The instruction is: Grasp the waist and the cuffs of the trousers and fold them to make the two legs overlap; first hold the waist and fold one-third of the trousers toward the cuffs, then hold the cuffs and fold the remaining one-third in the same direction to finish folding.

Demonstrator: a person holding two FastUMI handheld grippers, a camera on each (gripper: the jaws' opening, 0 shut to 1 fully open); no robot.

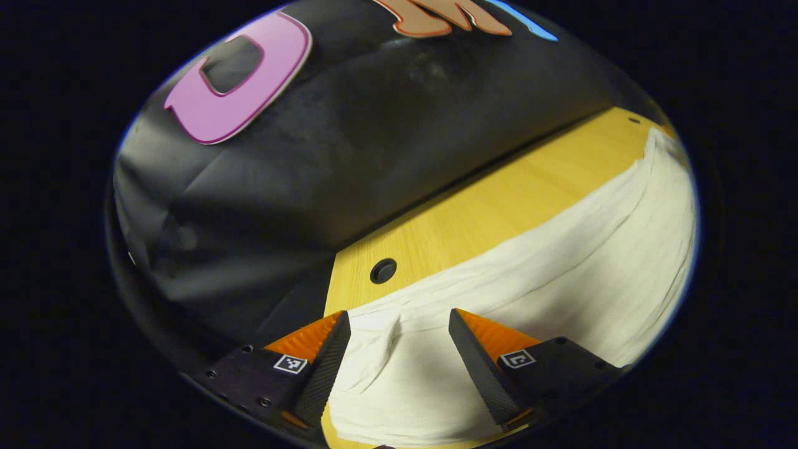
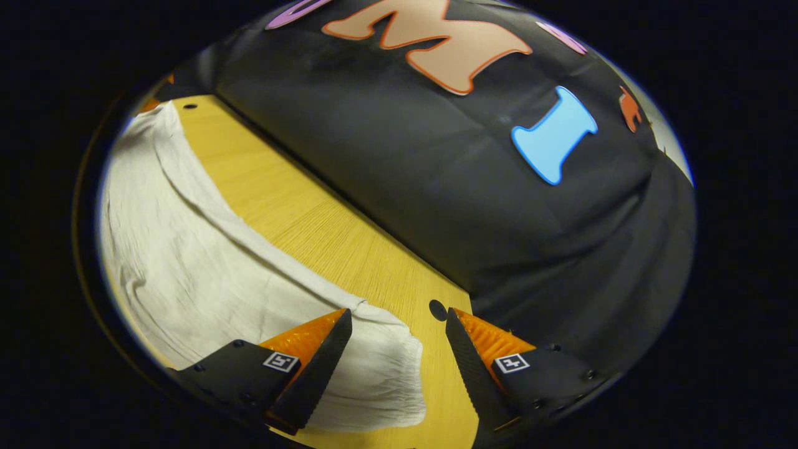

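While the white trousers (image 1: 561,268) lie flat on the yellow wood desk (image 1: 474,218), both claws are wide open and hold nothing.

Seen in the left gripper view, the left claw (image 1: 399,324) sits low over one end of the trousers. Its two fingers (image 1: 324,368) stand well apart, with white cloth showing between them. That end has a small ridge of cloth in it, just by the finger on the left of the view. I cannot tell if the fingers touch the cloth. From there the trousers stretch away to the right side of the view. A round dark hole (image 1: 383,270) in the desk sits just past the cloth edge, near the desk's corner. Behind the desk hangs the black wall (image 1: 349,156).

Seen in the right gripper view, the right claw (image 2: 399,321) sits low over the other end of the trousers (image 2: 187,249). This end is gathered into many little folds, like a stretchy band. One finger (image 2: 312,374) is over the cloth. The other finger is over the bare desk (image 2: 324,231), beside the cloth. A dark hole (image 2: 437,310) in the desk shows just by that finger's tip. The trousers run off to the left side of this view.
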